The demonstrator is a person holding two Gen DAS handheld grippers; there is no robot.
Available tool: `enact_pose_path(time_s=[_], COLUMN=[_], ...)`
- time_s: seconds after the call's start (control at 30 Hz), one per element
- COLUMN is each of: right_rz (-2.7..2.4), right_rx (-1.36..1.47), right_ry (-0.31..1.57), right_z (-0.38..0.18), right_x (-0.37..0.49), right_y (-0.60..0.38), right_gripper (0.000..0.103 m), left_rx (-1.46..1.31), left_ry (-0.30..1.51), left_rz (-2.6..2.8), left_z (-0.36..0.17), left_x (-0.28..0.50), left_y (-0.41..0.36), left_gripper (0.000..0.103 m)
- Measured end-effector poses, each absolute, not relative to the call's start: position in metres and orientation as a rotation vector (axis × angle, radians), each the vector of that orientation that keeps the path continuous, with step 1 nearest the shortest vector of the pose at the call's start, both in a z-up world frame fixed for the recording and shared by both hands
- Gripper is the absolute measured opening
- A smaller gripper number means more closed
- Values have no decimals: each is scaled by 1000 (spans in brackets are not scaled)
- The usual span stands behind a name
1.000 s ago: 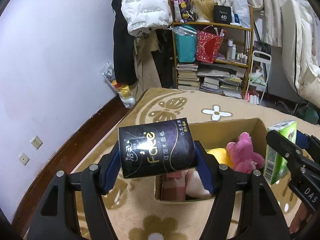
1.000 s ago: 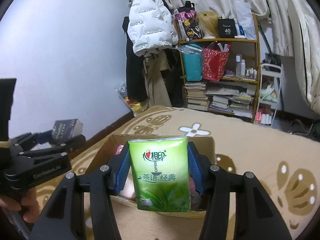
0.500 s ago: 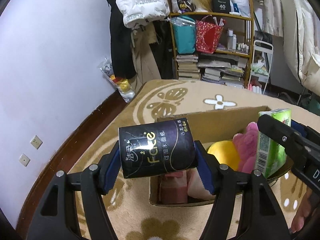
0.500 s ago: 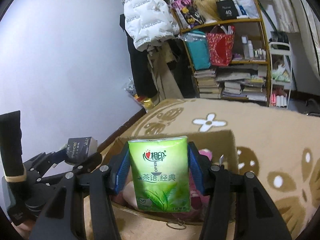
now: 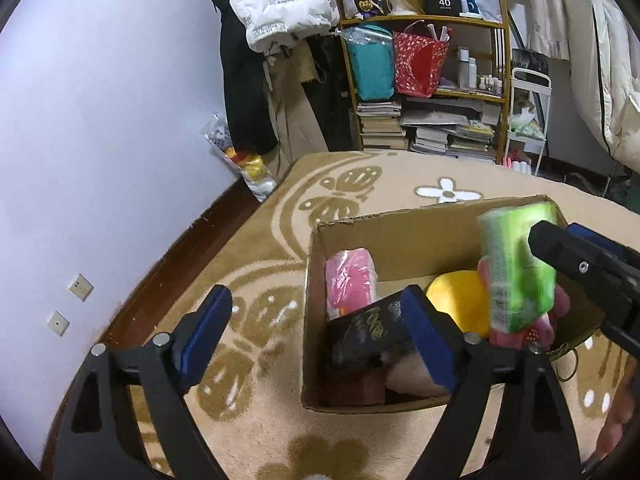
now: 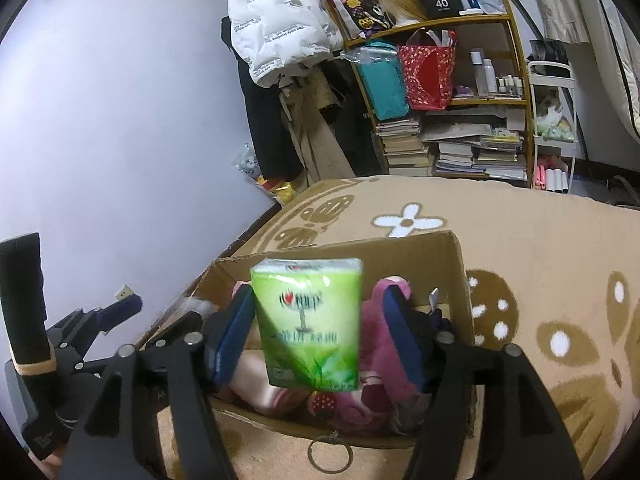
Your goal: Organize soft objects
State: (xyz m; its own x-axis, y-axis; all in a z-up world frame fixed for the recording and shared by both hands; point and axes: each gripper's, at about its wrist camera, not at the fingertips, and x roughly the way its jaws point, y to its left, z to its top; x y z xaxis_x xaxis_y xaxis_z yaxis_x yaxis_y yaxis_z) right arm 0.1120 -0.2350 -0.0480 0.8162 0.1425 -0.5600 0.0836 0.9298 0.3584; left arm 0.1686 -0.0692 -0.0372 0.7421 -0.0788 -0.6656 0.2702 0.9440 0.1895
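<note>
A cardboard box point(image 5: 400, 232) stands on the beige rug and holds soft things: a pink pack point(image 5: 350, 280), a yellow plush point(image 5: 460, 300) and a pink plush point(image 6: 380, 340). My left gripper point(image 5: 320, 332) is open above the box's left edge; the black tissue pack point(image 5: 368, 336) lies blurred inside the box, clear of the pads. My right gripper point(image 6: 316, 336) has its jaws spread; the green tissue pack point(image 6: 308, 320) is blurred between them, apart from both pads, over the box point(image 6: 452, 256). It also shows in the left wrist view point(image 5: 516, 268).
A wooden shelf point(image 5: 432, 80) with books, bags and bottles stands at the back. Coats point(image 5: 272, 8) hang beside it. A plastic bag point(image 5: 248, 164) lies by the lilac wall. The patterned rug point(image 5: 240, 288) surrounds the box; dark floor runs along the wall.
Both grippers moved over the box and opened. The black tissue pack left the left gripper and dropped into the box. The green pack has come free of the right gripper's pads.
</note>
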Motion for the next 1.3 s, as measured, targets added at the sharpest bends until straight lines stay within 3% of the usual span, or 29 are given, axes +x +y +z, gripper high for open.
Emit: enact_pose_path(time_s=[0.17, 0.27, 0.63, 1.3], right_rz=[5, -13, -75, -102], right_rx=[375, 358, 270, 225], right_ry=[619, 633, 634, 589], right_z=[-46, -47, -35, 5], right_x=[108, 105, 89, 34], right_y=[-237, -239, -236, -214], right_gripper=[83, 84, 99, 100], left_rx=[322, 320, 257, 154], left_ry=[718, 711, 713, 653], left_rz=[-185, -181, -160, -164], left_z=[-37, -35, -23, 23], left_x=[167, 164, 158, 96], left_y=[-72, -69, -44, -3], left_gripper=[88, 96, 102, 102])
